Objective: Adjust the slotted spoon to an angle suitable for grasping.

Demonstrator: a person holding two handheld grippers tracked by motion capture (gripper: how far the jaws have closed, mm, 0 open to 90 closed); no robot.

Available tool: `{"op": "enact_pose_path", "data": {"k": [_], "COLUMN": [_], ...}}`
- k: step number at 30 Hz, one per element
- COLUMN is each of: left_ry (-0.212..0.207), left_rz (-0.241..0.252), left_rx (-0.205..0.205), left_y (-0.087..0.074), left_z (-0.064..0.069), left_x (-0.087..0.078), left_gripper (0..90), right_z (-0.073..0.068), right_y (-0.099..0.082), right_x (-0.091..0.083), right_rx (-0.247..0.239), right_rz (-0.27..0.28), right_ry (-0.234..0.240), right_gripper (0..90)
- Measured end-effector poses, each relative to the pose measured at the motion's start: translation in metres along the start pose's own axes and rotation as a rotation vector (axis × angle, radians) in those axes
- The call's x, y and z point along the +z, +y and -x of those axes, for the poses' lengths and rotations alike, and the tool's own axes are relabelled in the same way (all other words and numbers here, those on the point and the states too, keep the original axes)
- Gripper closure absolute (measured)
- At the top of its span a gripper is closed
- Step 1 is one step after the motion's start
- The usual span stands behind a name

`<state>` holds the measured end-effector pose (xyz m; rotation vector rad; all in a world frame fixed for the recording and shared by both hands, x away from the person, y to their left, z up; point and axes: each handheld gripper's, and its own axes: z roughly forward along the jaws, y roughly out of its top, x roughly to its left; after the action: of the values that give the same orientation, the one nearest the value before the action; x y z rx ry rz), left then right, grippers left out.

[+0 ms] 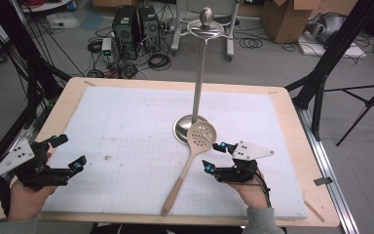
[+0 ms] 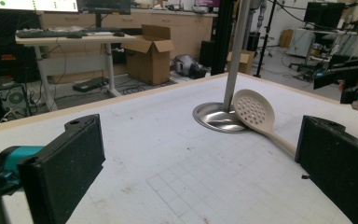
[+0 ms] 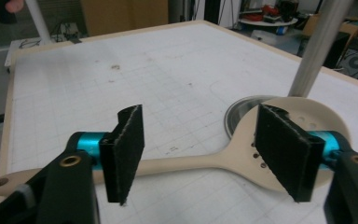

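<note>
Right hand-held gripper [image 1: 213,157] spread, straddling slotted spoon [image 1: 189,163]; handle toward desk [image 1: 73,100] near edge, bowl on stand base [image 1: 181,127]. Left hand-held gripper [image 1: 69,153] spread.

High view looks down; both gripper views skim low, sharing the spoon [image 1: 191,158].

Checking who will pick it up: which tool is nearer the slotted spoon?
Right. The right tool hovers beside the slotted spoon, jaws open around its neck; the left tool sits far across the mat.
</note>
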<state>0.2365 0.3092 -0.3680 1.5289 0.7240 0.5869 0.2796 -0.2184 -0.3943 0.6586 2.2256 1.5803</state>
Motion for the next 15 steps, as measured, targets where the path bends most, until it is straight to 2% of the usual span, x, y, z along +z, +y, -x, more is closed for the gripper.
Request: {"op": "enact_pose_path", "data": {"k": [3, 7, 8, 9, 11, 15], "left_ry": [0.001, -0.005, -0.006, -0.007, -0.009, -0.008], "left_rz": [-0.001, -0.009, -0.01, -0.011, -0.013, -0.016], "left_rx": [-0.002, 0.001, 0.001, 0.0, 0.0, -0.004], "left_y": [-0.001, -0.002, -0.002, -0.002, -0.003, -0.004], "left_z": [0.001, 0.001, 0.001, 0.001, 0.001, 0.001], "left_x": [0.0, 0.0, 0.0, 0.0, 0.0, 0.001], "left_gripper": [1.7, 1.7, 1.7, 1.7, 1.7, 1.8], "right_z": [0.0, -0.001, -0.001, -0.001, -0.001, 0.003], "right_y": [-0.002, -0.003, -0.004, -0.004, -0.005, -0.008], "right_x": [0.011, 0.019, 0.024, 0.024, 0.029, 0.037], "right_rx": [0.003, -0.015, -0.027, -0.027, -0.04, -0.029], "right_rz": [-0.021, -0.04, -0.05, -0.05, -0.056, -0.072], "right_ry": [0.02, 0.021, 0.029, 0.029, 0.028, 0.05], "right_gripper": [41.0, 46.8, 53.5, 53.5, 59.3, 67.8]}}
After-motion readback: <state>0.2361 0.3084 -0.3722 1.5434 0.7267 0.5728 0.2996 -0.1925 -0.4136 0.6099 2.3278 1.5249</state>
